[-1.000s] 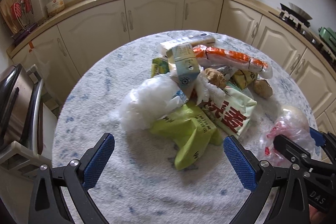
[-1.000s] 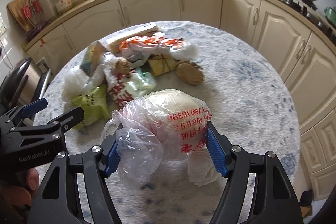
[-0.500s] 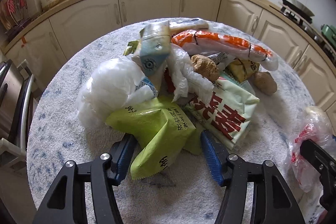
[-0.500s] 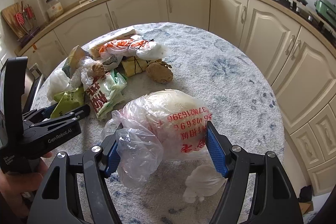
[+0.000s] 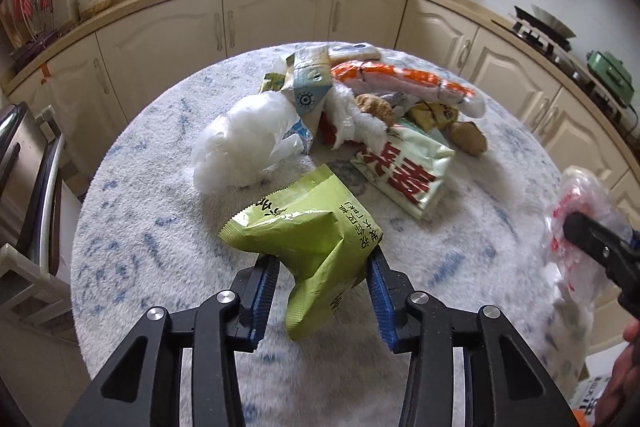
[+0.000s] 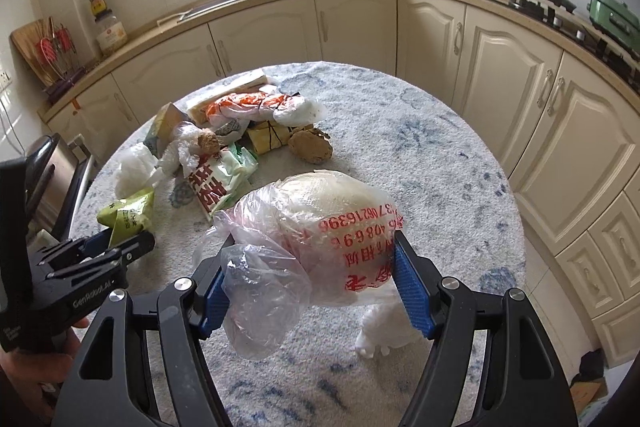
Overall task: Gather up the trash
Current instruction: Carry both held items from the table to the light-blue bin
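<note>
The left gripper [image 5: 323, 293] is closing its jaws on a crumpled green snack packet [image 5: 308, 239] (lifted clear of the round table [image 5: 132, 247]).

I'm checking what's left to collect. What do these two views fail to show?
- Left wrist view: right gripper and its plastic bag are blurred and cut by the edge.
- Right wrist view: the bag hides the table under it.
- Both: no bin visible; lower items in the trash pile are covered.

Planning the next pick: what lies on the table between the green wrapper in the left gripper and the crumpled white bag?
Nothing: in the left wrist view, only bare table separates the green wrapper from the white bag.
</note>
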Demonstrator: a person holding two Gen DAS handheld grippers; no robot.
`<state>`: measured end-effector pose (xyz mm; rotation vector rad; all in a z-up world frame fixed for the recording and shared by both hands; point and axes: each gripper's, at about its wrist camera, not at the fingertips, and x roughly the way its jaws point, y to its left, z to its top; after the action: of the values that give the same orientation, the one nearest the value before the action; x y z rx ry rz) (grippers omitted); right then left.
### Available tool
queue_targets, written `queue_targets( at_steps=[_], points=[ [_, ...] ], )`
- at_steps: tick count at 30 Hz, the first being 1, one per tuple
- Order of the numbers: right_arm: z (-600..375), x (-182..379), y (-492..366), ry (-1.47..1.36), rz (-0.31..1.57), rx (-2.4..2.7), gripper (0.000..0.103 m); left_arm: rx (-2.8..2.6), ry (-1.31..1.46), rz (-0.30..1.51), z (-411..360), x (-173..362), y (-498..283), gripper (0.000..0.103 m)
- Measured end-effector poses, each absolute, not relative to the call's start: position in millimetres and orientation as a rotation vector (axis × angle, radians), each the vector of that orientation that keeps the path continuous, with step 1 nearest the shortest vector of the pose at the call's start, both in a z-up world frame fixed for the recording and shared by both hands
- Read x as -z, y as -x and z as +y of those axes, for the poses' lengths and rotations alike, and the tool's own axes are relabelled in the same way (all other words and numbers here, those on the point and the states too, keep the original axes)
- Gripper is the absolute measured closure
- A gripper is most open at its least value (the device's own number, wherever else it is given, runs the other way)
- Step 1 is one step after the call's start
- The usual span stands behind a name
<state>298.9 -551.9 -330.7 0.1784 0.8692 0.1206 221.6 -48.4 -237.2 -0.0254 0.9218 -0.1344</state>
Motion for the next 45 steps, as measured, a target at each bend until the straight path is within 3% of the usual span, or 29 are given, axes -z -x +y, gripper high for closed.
queue_targets(
  at_steps=[11, 22, 28, 42, 44, 45],
  points=[
    [-607.0, 287.9, -253.7, -0.239, 0.733, -0.033, 0.031, 0.310, -0.053, 0.739, -115.8, 149.5, -160.8, 0.064],
    [-751.5, 274.0, -186.6, -0.325, 0.663, 0.269, 0.031, 0.665, -0.185, 0.696, -287.9, 126.0, -127.1, 0.064],
    [-835.3, 320.4, -154.9, -0.402, 0.737, 0.462, 0.031, 0.834, -0.266, 0.811, -383.6, 169.8, -126.8, 0.064],
    [-947.2, 491.1, -152.6, -0.626, 0.982, 0.598, 0.031, 0.914, -0.423, 1.255, -572.9, 364.8, -235.0, 0.061],
    [-955.1, 508.5, -154.8, -0.647, 1.005, 0.609, 0.030, 0.898, -0.414, 1.302, -586.1, 389.6, -260.4, 0.056],
    [-960.7, 518.2, -156.4, -0.672, 1.015, 0.610, 0.028, 0.896, -0.402, 1.333, -593.4, 398.8, -270.1, 0.046]
  ],
)
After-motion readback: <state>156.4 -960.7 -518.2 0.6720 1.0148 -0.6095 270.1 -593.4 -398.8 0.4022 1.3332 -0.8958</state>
